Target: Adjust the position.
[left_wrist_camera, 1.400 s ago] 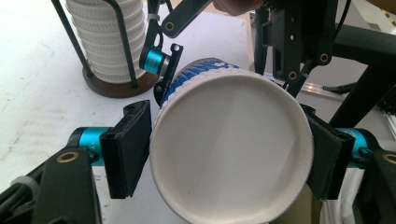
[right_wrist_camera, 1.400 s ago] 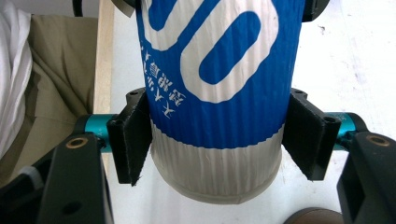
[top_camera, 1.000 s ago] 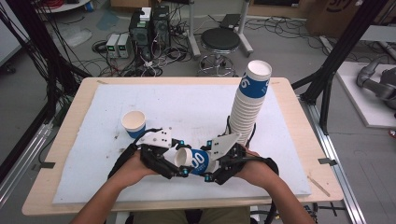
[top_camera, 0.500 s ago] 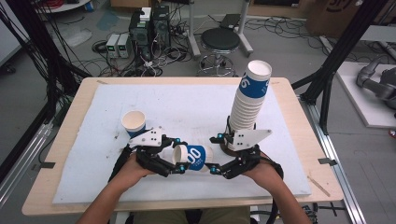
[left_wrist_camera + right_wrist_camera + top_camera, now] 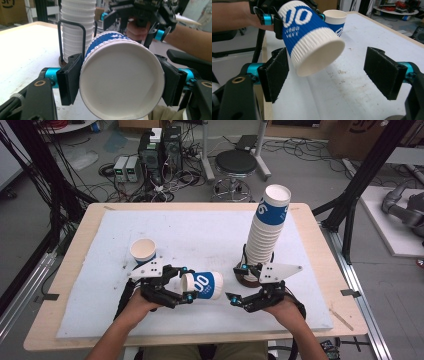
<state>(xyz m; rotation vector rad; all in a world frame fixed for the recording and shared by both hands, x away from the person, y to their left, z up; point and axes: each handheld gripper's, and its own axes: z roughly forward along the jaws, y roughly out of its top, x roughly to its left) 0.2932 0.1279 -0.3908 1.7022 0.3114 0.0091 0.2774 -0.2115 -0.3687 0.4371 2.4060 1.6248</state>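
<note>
Left hand-held gripper (image 5: pixel 184 287) is clamped on a blue-and-white paper cup (image 5: pixel 202 285) near its rim, pads pressing both sides; cup lies sideways above the worktop (image 5: pixel 210 235), base pointing to 3 o'clock toward the right hand-held gripper (image 5: pixel 240 285). Right one's jaws stand wide apart w/ nothing gripped; in the right gripper view the cup's base sits just beside one pad, not pinched. Tall cup stack (image 5: pixel 265 237) in its wire holder at approx. 1 o'clock from the held cup; single upright cup (image 5: pixel 143 252) at approx. 10 o'clock.

Lab, floor cables (image 5: pixel 150 190), computer towers (image 5: pixel 160 147)
</note>
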